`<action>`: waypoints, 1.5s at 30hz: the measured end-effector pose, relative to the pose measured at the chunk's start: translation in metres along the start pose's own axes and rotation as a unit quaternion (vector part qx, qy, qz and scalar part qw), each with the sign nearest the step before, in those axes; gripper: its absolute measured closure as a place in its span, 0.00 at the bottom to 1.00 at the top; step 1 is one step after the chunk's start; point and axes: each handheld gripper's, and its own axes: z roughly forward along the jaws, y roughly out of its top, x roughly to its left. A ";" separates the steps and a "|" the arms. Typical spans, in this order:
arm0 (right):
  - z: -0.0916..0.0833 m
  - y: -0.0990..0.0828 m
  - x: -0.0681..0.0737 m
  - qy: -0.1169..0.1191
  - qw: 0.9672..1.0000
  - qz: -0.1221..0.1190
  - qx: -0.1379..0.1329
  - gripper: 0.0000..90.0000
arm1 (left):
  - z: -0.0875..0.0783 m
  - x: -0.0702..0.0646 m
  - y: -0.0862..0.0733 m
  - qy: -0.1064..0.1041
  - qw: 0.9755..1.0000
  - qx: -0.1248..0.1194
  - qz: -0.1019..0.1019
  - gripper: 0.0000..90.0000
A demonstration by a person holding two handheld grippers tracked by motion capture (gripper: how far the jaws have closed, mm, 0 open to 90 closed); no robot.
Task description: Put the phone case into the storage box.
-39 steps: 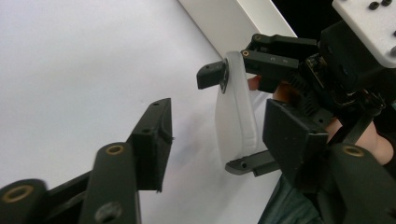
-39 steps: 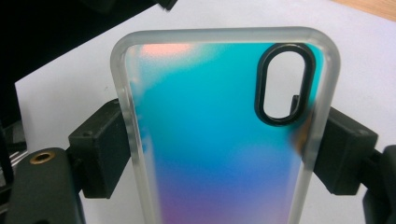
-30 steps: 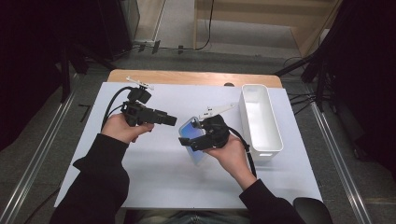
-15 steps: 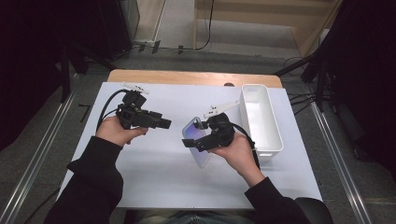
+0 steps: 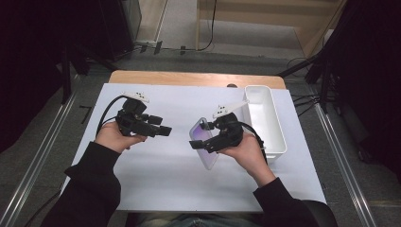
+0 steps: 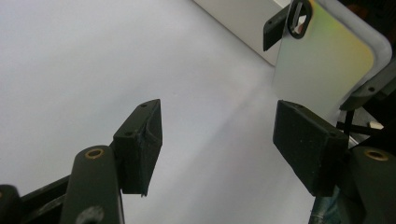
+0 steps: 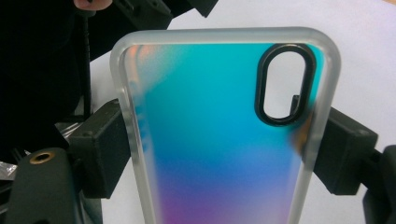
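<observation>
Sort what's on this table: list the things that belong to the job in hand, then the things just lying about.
In the job:
- phone case, clamped by its long edges in the right hand-held gripper
- left hand-held gripper, jaws just opening, nothing between them, pointed at the case

Lying about:
- white bin, on the table's right side
- white table
</observation>
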 end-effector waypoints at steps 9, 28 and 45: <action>-0.004 -0.001 -0.001 0.006 1.000 -0.003 0.003 0.17 | 0.006 -0.001 -0.012 -0.021 1.000 -0.001 0.014 0.33; -0.009 -0.002 -0.004 0.012 1.000 -0.002 0.003 0.17 | 0.012 -0.007 -0.044 -0.002 1.000 -0.014 0.027 0.32; -0.012 -0.004 -0.006 0.007 1.000 -0.003 0.004 0.17 | 0.011 -0.014 -0.073 0.021 0.999 -0.026 0.023 0.32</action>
